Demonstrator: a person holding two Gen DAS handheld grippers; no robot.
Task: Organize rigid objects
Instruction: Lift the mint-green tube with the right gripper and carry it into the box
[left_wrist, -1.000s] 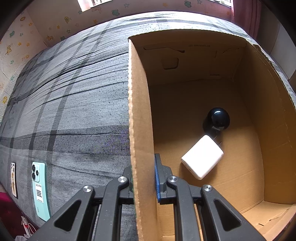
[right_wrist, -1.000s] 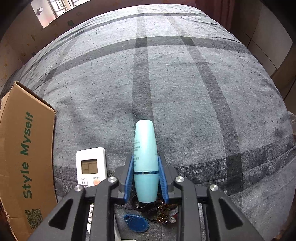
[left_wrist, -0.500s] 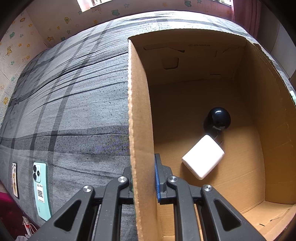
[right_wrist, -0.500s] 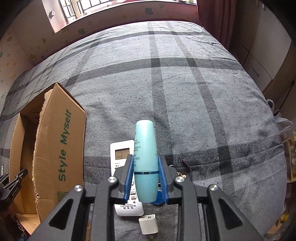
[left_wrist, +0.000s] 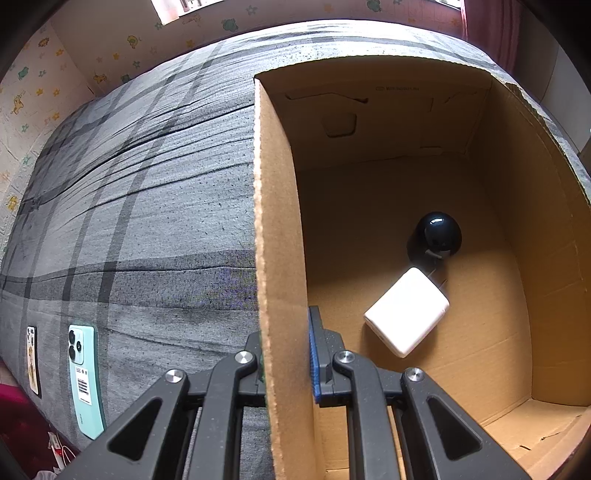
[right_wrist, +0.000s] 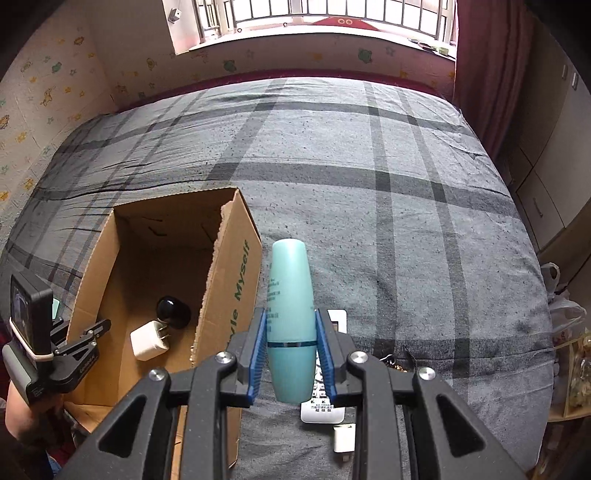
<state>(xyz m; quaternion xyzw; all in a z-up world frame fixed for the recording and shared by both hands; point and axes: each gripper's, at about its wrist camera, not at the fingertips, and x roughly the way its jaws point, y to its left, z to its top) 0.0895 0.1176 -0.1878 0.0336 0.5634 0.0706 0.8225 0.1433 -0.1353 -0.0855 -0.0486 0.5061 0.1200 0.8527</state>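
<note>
Box (right_wrist: 236, 295) on bed (right_wrist: 406, 221), charger (right_wrist: 149, 339) and round object (right_wrist: 173, 312) inside; remote (right_wrist: 321, 406) right of box; phone (left_wrist: 85, 376) left.

A: Room layout?
B: Bed (right_wrist: 369, 192) with grey plaid cover fills most of it. Barred window (right_wrist: 317, 18) at the far wall, daylight coming in.
A: Walls?
B: Cartoon-print wallpaper (right_wrist: 48, 96), dark red curtain (right_wrist: 487, 62) on the right, pale cabinets (right_wrist: 546, 162) beside it.

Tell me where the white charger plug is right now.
The white charger plug lies on the floor of the cardboard box, against the black round object, right of the wall that the left gripper clamps.
</note>
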